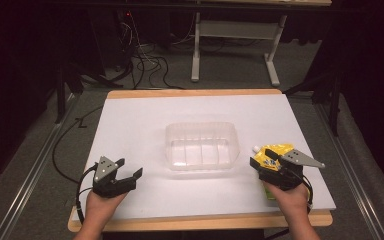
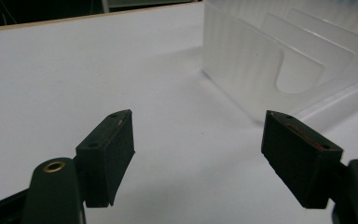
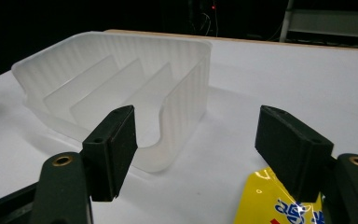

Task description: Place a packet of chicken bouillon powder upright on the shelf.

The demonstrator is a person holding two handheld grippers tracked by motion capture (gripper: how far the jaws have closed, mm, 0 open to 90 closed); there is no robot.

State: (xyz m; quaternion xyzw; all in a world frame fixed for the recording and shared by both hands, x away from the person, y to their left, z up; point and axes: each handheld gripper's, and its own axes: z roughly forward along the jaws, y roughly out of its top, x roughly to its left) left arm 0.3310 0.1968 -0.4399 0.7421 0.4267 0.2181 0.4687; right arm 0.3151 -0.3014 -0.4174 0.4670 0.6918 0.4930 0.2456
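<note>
Right hand-held gripper (image 1: 266,161), jaws wide open, hovers over the yellow pouch (image 1: 275,151) at lower right; left hand-held gripper (image 1: 126,170) gapes empty, lower left.

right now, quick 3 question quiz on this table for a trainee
1. True or false: the yellow pouch lies inside the clear bin.
2. Which gripper is over the pouch: A left, B right?
3. How do the jaws of the left gripper stand?

Key: 1 false, it lies on the white table beside the bin. 2 B, the right gripper. 3 open, nothing between them.
</note>
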